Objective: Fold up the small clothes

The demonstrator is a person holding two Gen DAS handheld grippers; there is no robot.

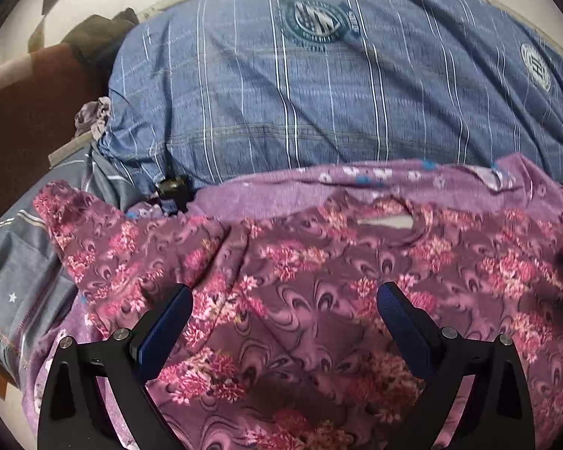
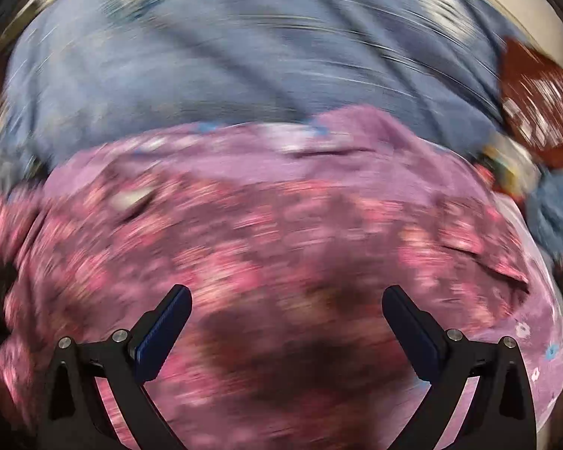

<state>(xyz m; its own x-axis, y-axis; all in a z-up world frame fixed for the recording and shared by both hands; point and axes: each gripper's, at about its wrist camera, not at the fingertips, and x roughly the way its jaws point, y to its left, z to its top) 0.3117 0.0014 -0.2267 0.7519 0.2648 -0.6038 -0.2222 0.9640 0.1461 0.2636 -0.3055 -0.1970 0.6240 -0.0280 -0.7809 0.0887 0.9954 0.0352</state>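
Largest is the blue striped cover [image 1: 319, 86], filling the far half of both views. Against its near edge lies a lilac cloth [image 1: 281, 191] with small flowers, and spread flat on that is the pink floral top [image 1: 300, 300], neckline toward the cover.

Our left claw [image 1: 285, 300] hangs over the top's middle with jaws spread wide and nothing between them; whether the pads [image 1: 169, 322] touch the fabric we cannot tell. Our right claw [image 2: 287, 300] is likewise wide apart and empty above the same top [image 2: 281, 262] (this view is badly smeared).

Only the left view shows the grey starred cloth [image 1: 15, 281] beside the top's sleeve and a small black clip [image 1: 172, 191]. Only the right shows a brown patterned cloth [image 2: 536, 105] by the cover's right edge.
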